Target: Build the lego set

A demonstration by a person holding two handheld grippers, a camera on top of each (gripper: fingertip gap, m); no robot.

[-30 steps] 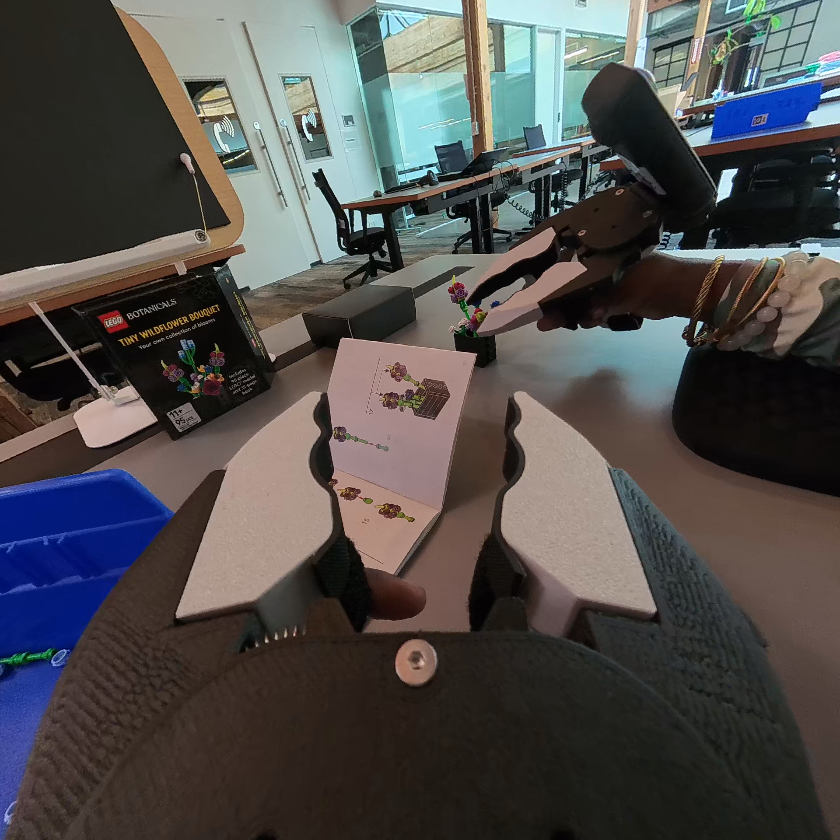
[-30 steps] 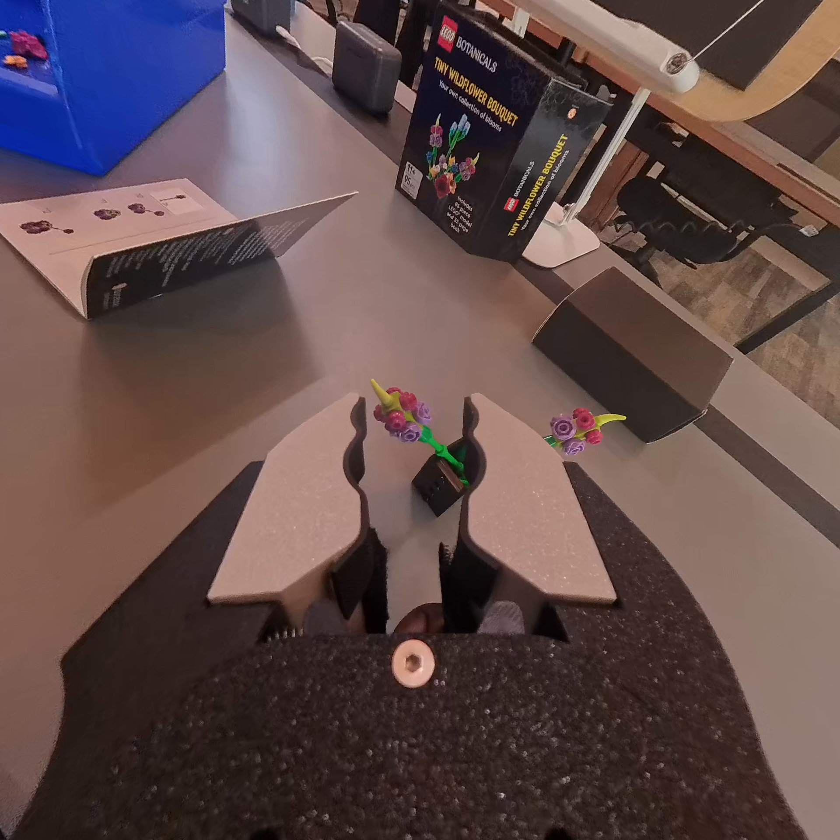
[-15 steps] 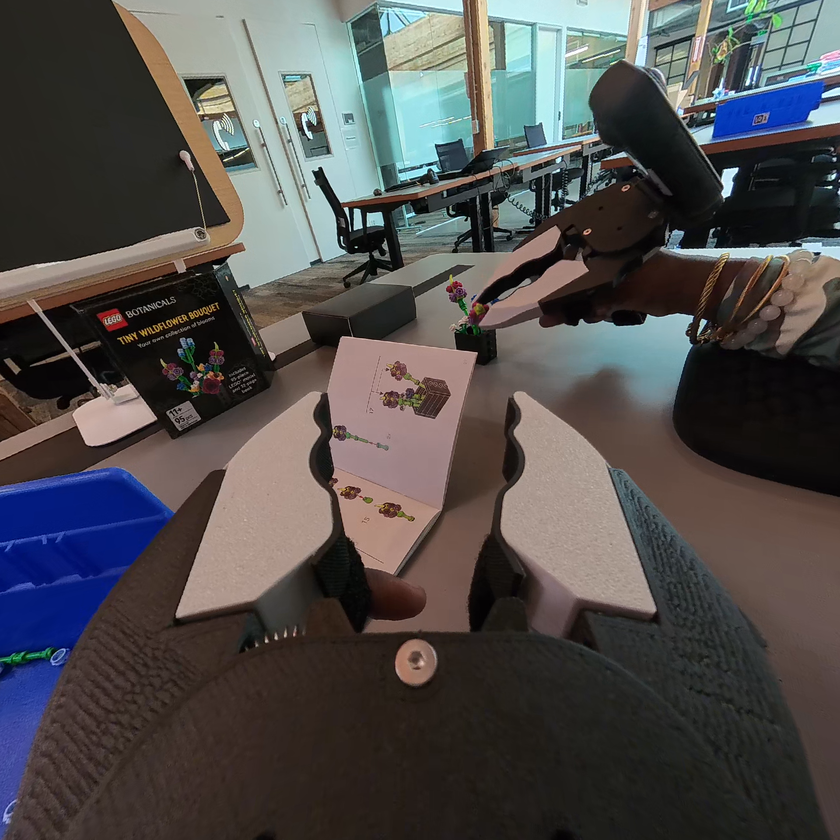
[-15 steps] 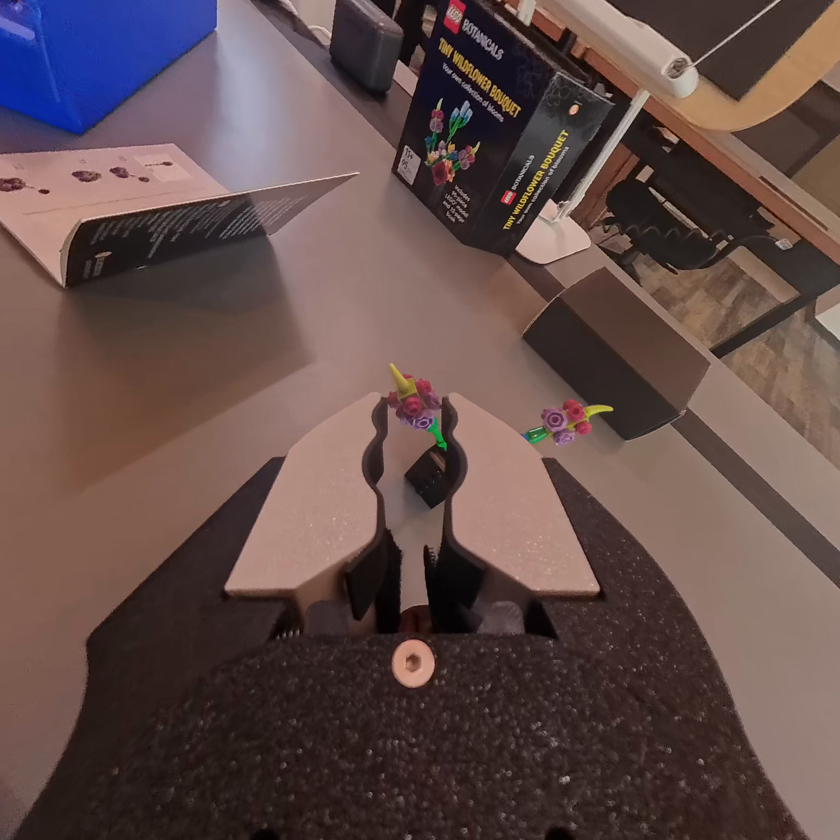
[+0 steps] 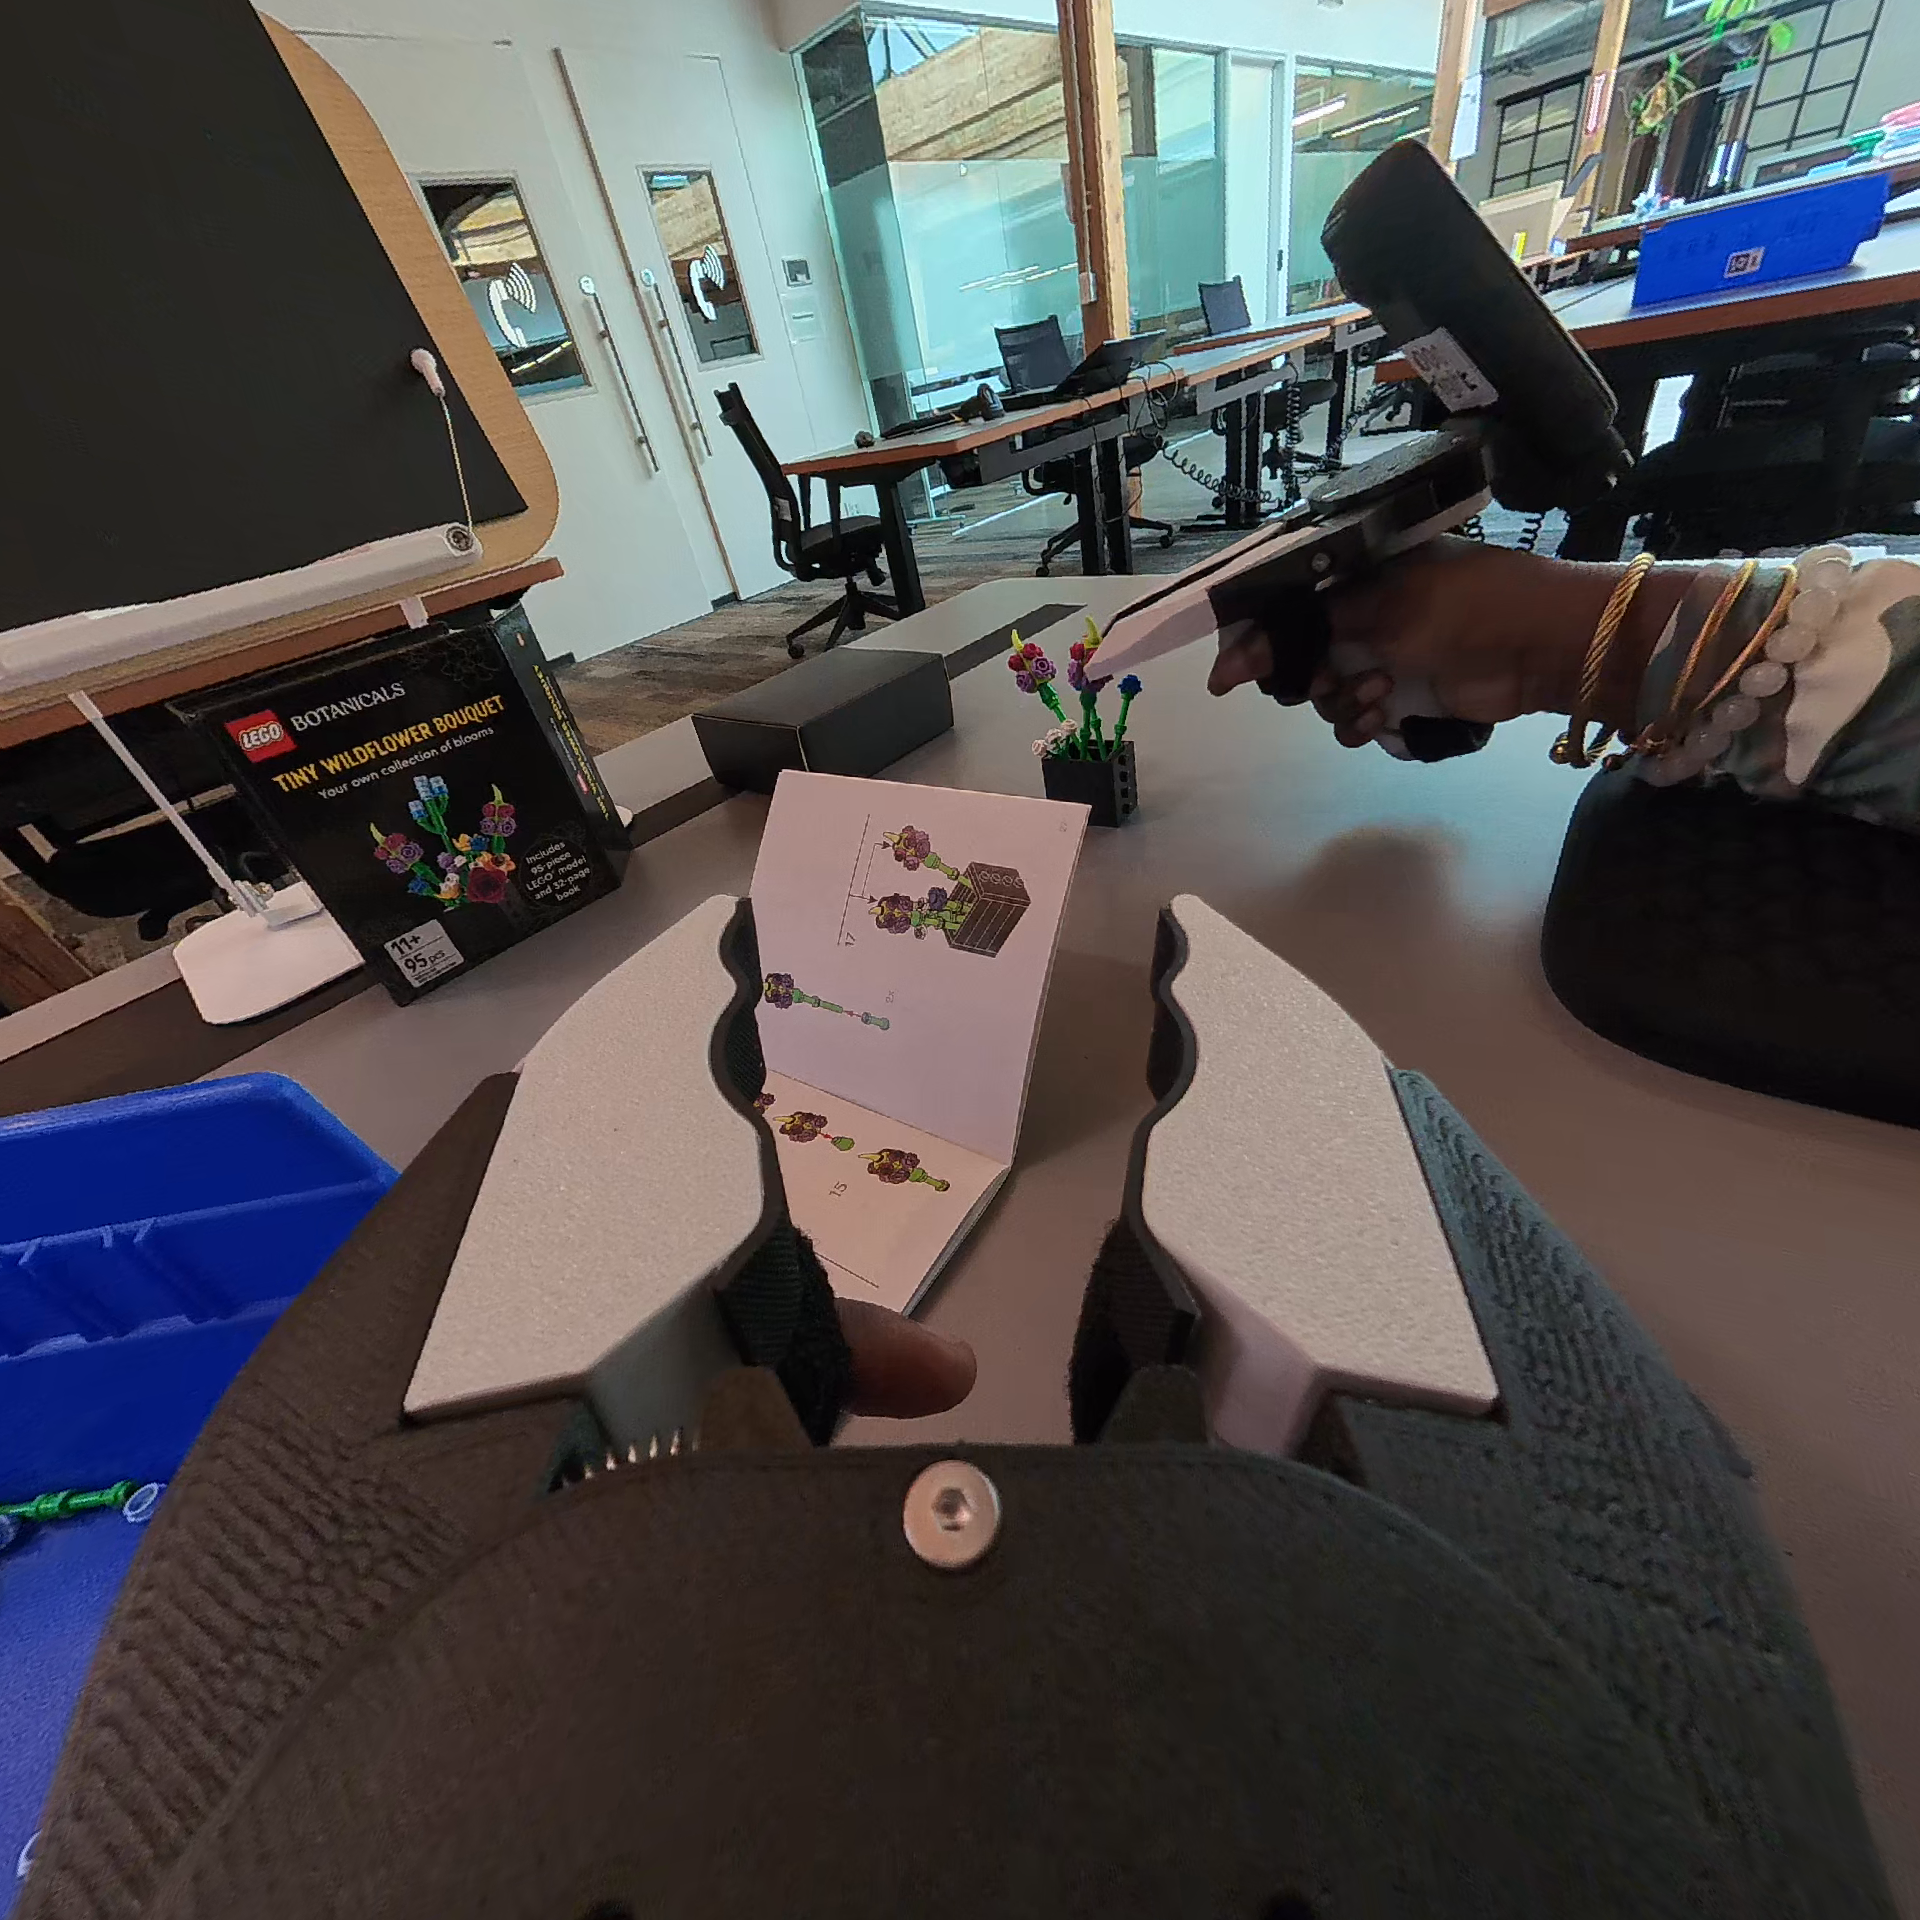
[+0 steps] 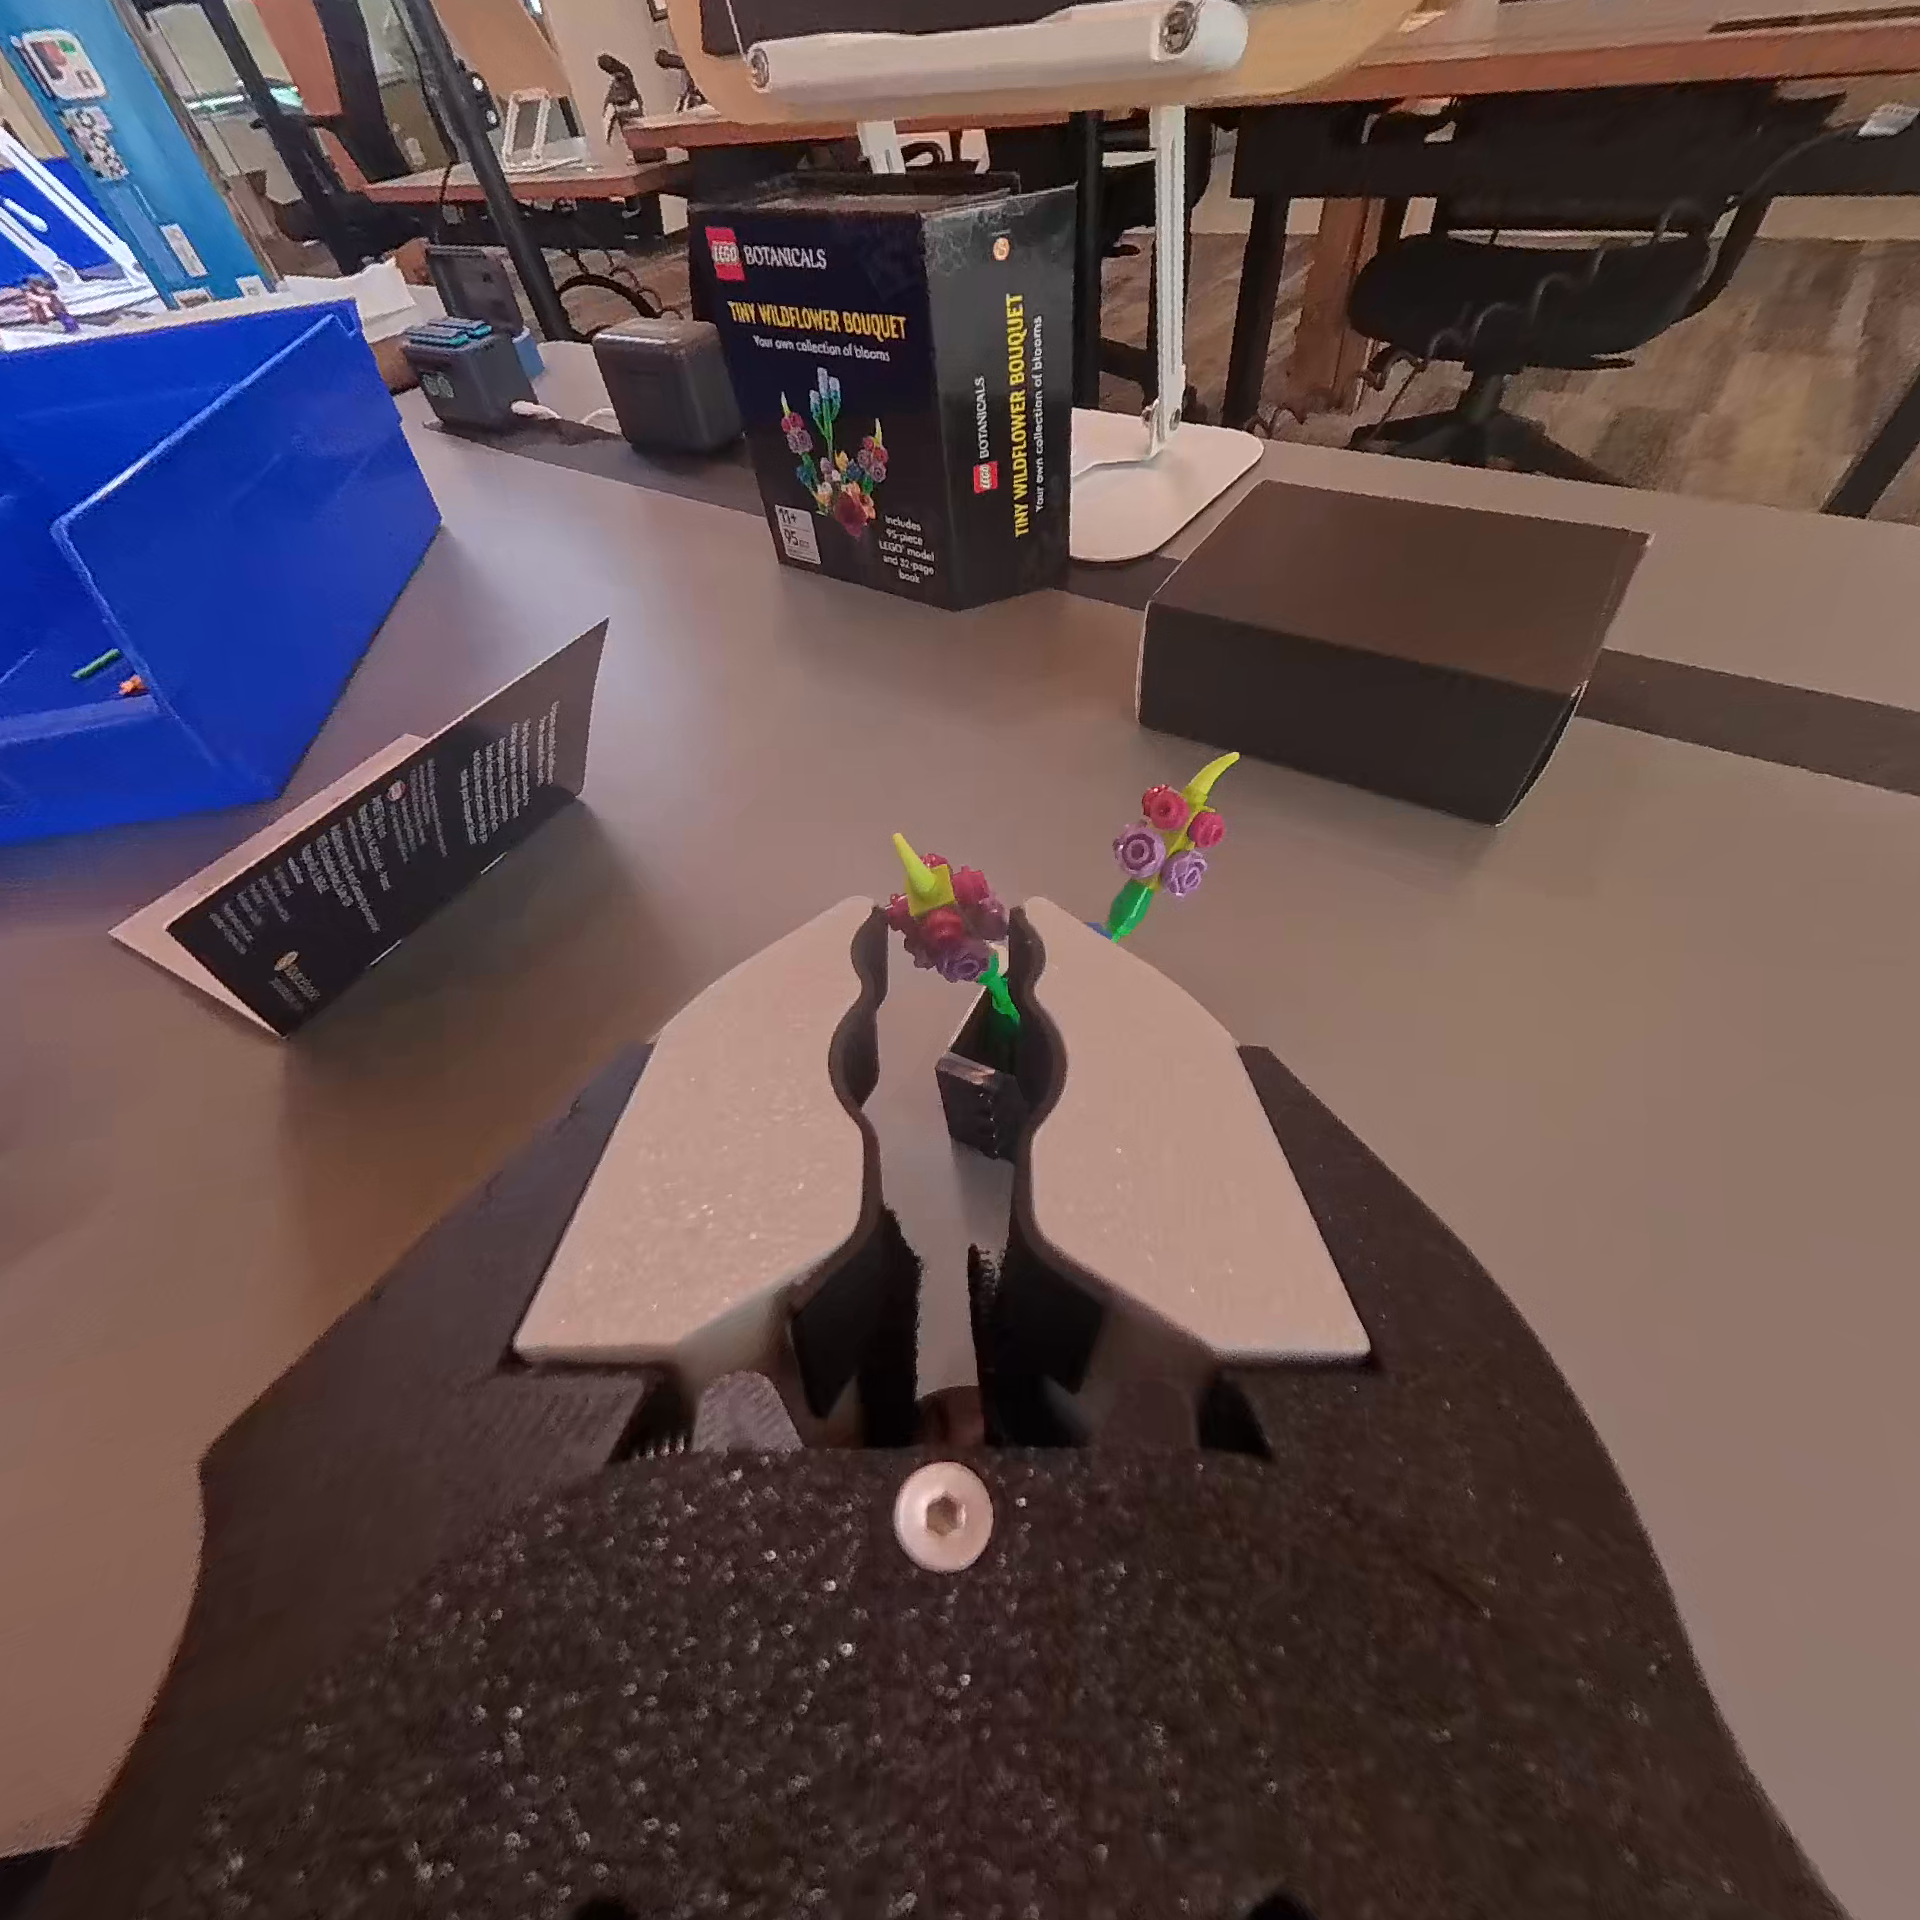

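From the left wrist view, the left tongs (image 5: 940, 1049) are wide open with nothing in them. They hang over the grey bench (image 5: 1351, 1195), pointing at the open paper booklet (image 5: 904, 997) that stands folded just ahead. A blue bin (image 5: 156, 1226) sits at the left side, and the black set box (image 5: 416, 810) stands farther back on the left. Beyond the booklet is the little black pot (image 5: 1091, 779) with flower stems standing up in it. The right tongs (image 5: 1112, 652) come in from the right and their tips are at the top of one flower stem (image 5: 1083, 675). The right hand (image 5: 1434, 665) is much nearer the pot than the left tongs are.

From the right wrist view, the right tongs (image 6: 948, 920) are nearly shut, and the red and purple flower (image 6: 940, 920) sits right between the tips. It looks pinched, so I think they are gripping it. Its green stem runs down and back toward the camera into the black pot (image 6: 982, 1101), which is under the tongs, between the fingers. A second flower (image 6: 1169, 847) leans up just to the right, free of the tongs. A flat black box (image 6: 1382, 644) lies well behind.

The stem stands almost upright, so I think the next push or pull must go along it, straight down or straight up.
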